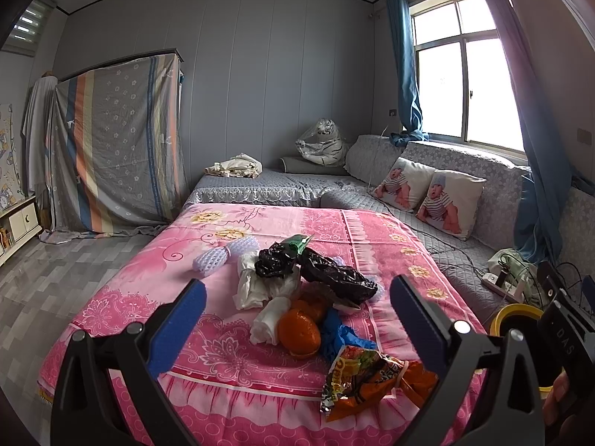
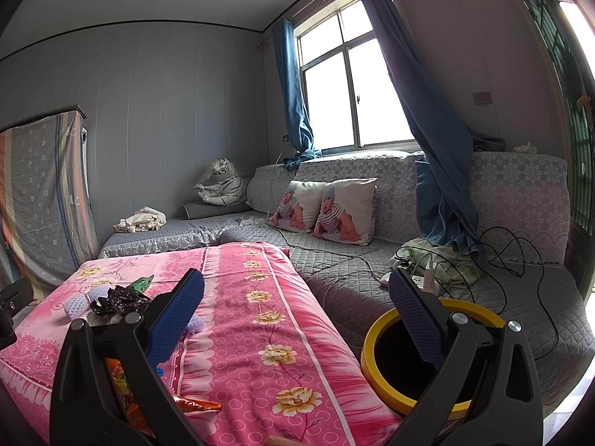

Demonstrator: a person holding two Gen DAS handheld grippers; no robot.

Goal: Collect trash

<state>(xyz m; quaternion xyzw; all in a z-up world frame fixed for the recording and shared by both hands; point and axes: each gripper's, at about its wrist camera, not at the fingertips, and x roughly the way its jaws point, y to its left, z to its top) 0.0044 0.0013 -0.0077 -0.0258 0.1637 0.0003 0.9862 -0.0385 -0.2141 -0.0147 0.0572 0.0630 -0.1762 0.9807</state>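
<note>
We have the trash heaped near the middle of the pink floral cloth [image 1: 260, 383]; most of it looks light and soft, so we judge it will crush rather than resist: the crumpled black plastic bags [image 1: 327, 271] and the white tissue wads [image 1: 266, 321] should pinch anywhere on a raised fold; the orange snack wrapper [image 1: 357, 383] at the near edge is glossy and probably slippery, best taken across a crinkled ridge; the round orange fruit [image 1: 299, 332] is firmer and could roll, so we would close across its widest part; the blue glove [image 1: 340, 334] beside it is limp; two pale foam nets [image 1: 223, 254] lie at the far side of the pile. Our left gripper [image 1: 297, 330] hangs low over the near edge, pointed at the heap, its jaws spread wide and empty with the fruit between them; our right gripper [image 2: 297, 323] sits off to the side, also spread wide and holding nothing, one finger over the cloth and the other over the yellow-rimmed bin [image 2: 375, 368], which stands just beside the covered surface and in front of the grey sofa [image 2: 520, 193].
</note>
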